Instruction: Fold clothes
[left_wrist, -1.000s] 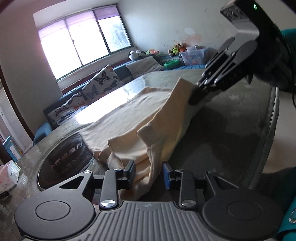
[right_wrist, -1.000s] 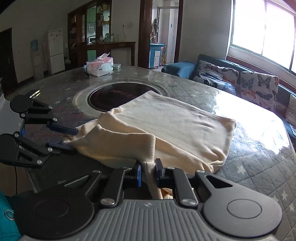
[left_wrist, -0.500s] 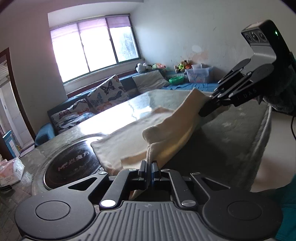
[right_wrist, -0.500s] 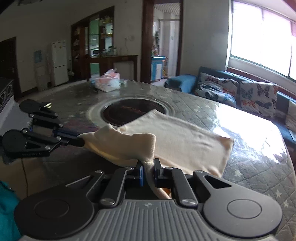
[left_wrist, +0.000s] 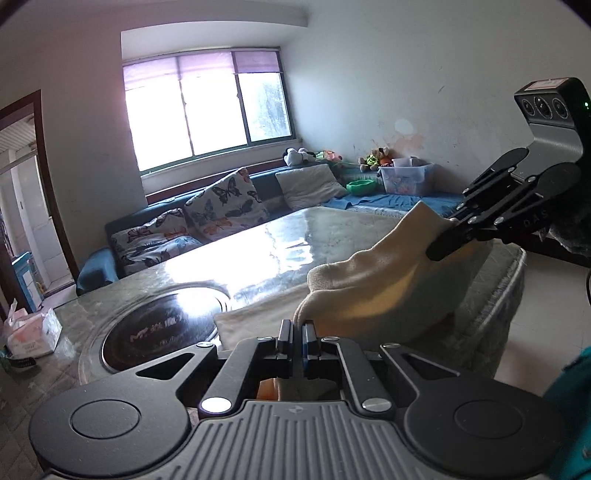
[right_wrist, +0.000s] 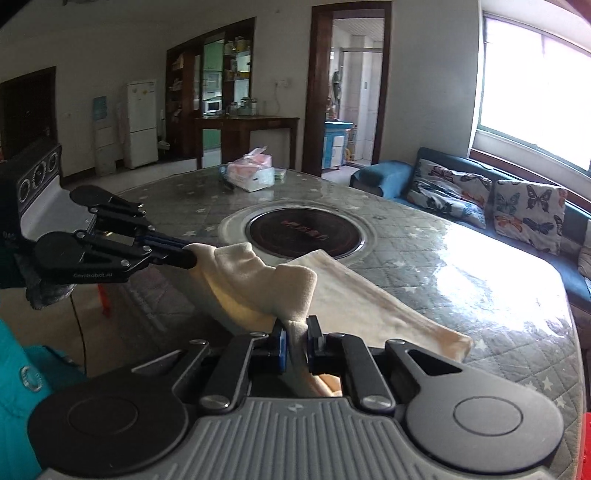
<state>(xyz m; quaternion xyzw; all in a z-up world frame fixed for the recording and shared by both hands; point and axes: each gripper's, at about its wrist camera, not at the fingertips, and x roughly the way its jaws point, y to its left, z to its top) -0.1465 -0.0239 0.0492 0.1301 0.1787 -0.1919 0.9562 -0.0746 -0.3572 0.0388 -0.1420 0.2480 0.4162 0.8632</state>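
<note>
1. Both tongs clenched on the cream garment (right_wrist: 343, 295): left gripper (left_wrist: 298, 334) pinching 1 corner of the near hem, right gripper (right_wrist: 296, 341) pinching the other.
2. Left jaws closed over the last second, from standing apart around the cloth to pressed tight on it.
3. Near edge now raised off the table (right_wrist: 461, 243), strung between the 2 tools; a second ago slumped in a heap at the table's near rim.
4. Far part of the garment flat on the table, just beside the round dark inset plate (right_wrist: 304, 230) at the table's centre.
5. Judged meaning: grasp secured, hem ready to be carried toward the inset plate for a fold in half.
6. Cloth soft, thick, fleecy, sagging in a rounded drape; table top glossy and quilted with star marks; tissue pack (right_wrist: 251, 173) beyond the inset plate.
</note>
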